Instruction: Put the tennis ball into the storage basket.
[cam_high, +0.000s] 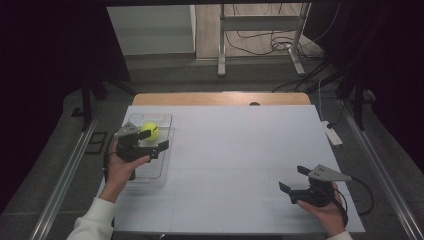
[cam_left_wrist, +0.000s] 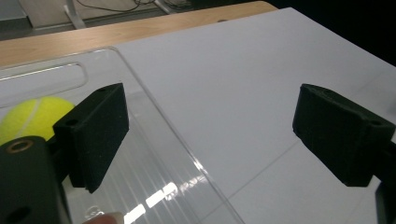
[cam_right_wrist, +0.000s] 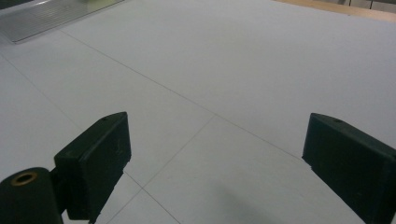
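One yellow tennis ball (cam_high: 150, 131) lies in the far end of one clear plastic tray (cam_high: 165, 167), at the left of the high view. Two hand-held grippers are there. The left gripper (cam_high: 152, 139) hangs over the tray just beside the ball, its jaws spread with nothing between them. In the left gripper view the ball (cam_left_wrist: 32, 117) sits at the left edge, behind the left jaw, and the tray's right rim (cam_left_wrist: 187, 156) runs diagonally between the jaws. The right gripper (cam_high: 294, 178) sits low right, jaws spread and empty, close to the near edge of the white table sheet (cam_high: 240, 145). Between tray and right gripper the sheet is bare.
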